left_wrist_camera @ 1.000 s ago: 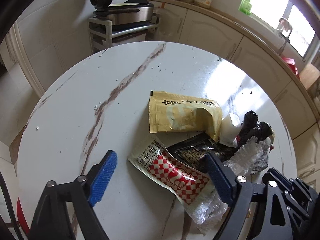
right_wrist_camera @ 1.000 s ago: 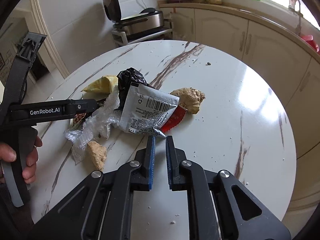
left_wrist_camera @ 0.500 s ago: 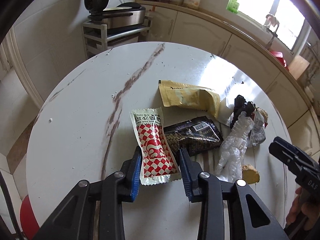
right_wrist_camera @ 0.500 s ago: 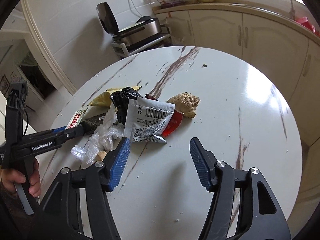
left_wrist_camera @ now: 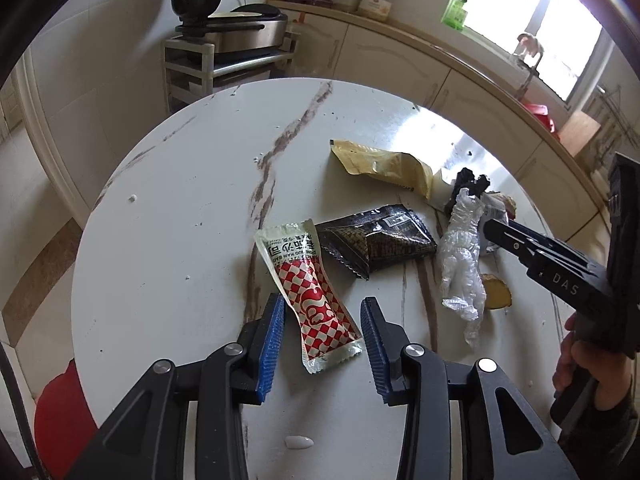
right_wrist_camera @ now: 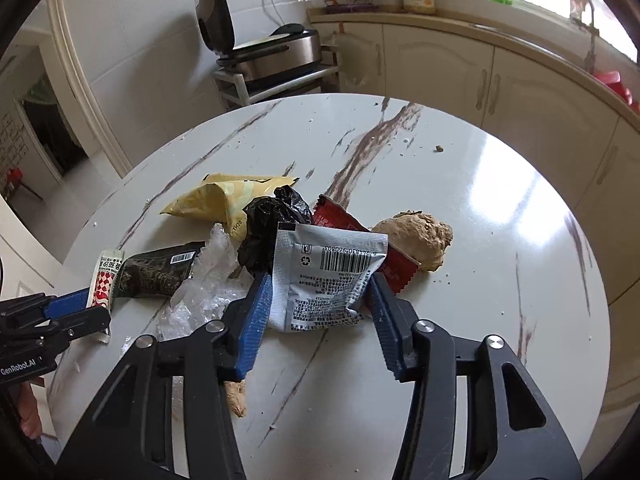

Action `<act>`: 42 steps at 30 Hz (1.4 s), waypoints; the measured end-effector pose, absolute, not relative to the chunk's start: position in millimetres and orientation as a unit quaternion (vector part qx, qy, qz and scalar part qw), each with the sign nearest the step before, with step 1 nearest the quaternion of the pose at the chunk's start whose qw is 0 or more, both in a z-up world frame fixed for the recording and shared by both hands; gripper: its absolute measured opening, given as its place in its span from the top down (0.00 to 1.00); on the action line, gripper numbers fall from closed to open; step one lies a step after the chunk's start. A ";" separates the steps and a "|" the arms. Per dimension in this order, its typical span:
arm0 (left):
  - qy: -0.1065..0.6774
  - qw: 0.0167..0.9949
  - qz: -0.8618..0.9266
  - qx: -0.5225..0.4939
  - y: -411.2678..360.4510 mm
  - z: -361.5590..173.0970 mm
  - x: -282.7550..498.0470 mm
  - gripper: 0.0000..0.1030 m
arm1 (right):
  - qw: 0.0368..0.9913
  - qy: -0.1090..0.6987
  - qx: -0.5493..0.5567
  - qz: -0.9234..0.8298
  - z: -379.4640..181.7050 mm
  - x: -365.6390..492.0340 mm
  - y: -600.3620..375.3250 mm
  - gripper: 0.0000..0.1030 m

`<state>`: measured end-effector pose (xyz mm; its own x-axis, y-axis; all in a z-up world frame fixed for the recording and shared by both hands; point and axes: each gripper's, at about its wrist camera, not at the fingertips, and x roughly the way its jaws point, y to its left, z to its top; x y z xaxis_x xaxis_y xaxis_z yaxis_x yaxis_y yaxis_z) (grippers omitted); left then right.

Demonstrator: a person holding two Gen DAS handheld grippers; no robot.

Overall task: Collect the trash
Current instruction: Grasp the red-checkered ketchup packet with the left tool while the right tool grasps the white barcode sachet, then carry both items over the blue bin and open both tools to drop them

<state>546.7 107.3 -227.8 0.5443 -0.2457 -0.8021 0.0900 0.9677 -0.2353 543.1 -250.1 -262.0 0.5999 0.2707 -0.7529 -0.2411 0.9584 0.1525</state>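
A round white marble-look surface (left_wrist_camera: 168,240) carries a loose heap of trash near its middle. No bin or bag for it is in view.

From the left side of the heap: a red-and-white checked sauce packet (left_wrist_camera: 310,292) lies flat toward the near edge. Just beside it is a black snack wrapper (left_wrist_camera: 380,240), then a crumpled clear plastic wrap (left_wrist_camera: 460,264). A yellow pouch (left_wrist_camera: 384,164) lies toward the far edge. At the heap's centre sits a wad of black plastic (right_wrist_camera: 276,228). Against it leans a silver sachet (right_wrist_camera: 324,280) with a barcode, which overlaps a red wrapper (right_wrist_camera: 396,268). A lump of ginger (right_wrist_camera: 420,240) is at the right end, and a smaller ginger piece (left_wrist_camera: 496,292) lies near the clear wrap.

The left hand-held gripper (left_wrist_camera: 322,332) angles down at the surface, its blue pads on either side of the checked packet's near end. Its jaws have just been opening a little; gaps show on both sides, so nothing is gripped.

The right hand-held gripper (right_wrist_camera: 318,304) also angles down, straddling the silver sachet. Its jaws have just been closing. The left pad meets the sachet's edge and the right pad stands just beside its other edge; a firm grip cannot be told. A hand (left_wrist_camera: 576,364) holds this tool's handle near the right edge.
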 end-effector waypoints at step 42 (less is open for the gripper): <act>0.415 0.884 -0.213 -0.037 -80.7 -136.1 434.0 0.95 | 0.917 0.346 0.135 0.146 -213.4 390.4 -421.5 0.98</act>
